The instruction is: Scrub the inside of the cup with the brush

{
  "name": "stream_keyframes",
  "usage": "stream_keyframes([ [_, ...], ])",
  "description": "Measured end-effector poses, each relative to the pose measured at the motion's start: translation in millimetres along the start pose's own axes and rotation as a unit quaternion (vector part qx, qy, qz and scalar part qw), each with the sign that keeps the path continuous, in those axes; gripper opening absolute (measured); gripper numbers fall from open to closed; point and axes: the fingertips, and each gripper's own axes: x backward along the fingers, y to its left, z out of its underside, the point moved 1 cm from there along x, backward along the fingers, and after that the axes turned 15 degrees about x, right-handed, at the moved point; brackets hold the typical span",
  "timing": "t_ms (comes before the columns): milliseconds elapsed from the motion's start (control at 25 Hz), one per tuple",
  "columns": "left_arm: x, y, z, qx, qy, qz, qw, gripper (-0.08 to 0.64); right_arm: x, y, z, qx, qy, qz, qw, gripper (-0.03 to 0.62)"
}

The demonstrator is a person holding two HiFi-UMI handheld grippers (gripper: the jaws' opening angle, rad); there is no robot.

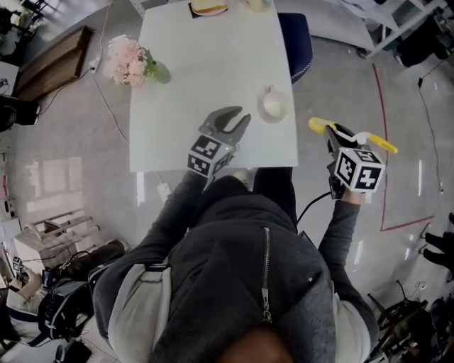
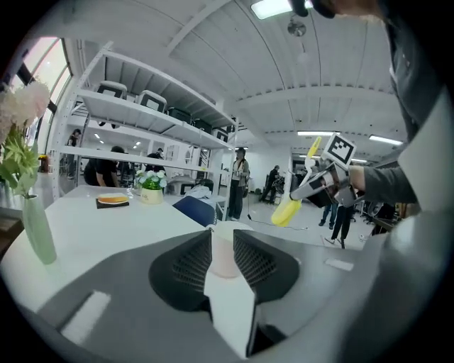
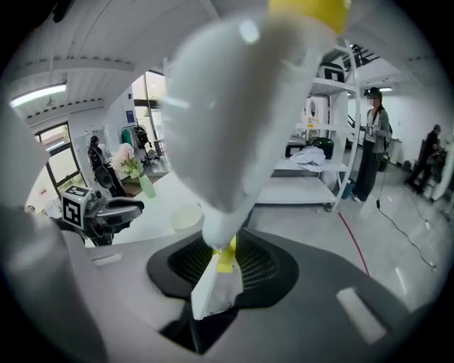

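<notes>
A white cup (image 1: 273, 105) with a small handle stands on the white table (image 1: 184, 106) near its right front corner. My left gripper (image 1: 237, 119) hovers just left of the cup and points at it. Its jaws stand a narrow gap apart with nothing between them; in the left gripper view (image 2: 223, 255) the cup (image 2: 225, 244) shows beyond that gap. My right gripper (image 1: 339, 135) is off the table's right edge, shut on a yellow and white brush (image 1: 369, 140). In the right gripper view (image 3: 223, 255) the brush (image 3: 234, 127) looms large and blurred, with the cup (image 3: 186, 216) farther off.
A vase of pink flowers (image 1: 131, 62) stands at the table's left edge. A plate (image 1: 208, 7) sits at the far end. A blue chair (image 1: 298, 42) is beyond the right side. Red tape (image 1: 383, 106) marks the floor. People stand by shelves (image 2: 142, 120) behind.
</notes>
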Motion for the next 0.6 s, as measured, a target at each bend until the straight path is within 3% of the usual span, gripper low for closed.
stream_keyframes([
  [200,8,-18,18,-0.003,0.025,0.014,0.9996,0.009,-2,24,42,-0.032,0.02,0.001,0.999,0.106],
  [600,-1,-34,46,0.008,0.061,0.065,0.9959,0.009,-8,59,75,-0.057,0.045,0.004,0.997,0.101],
])
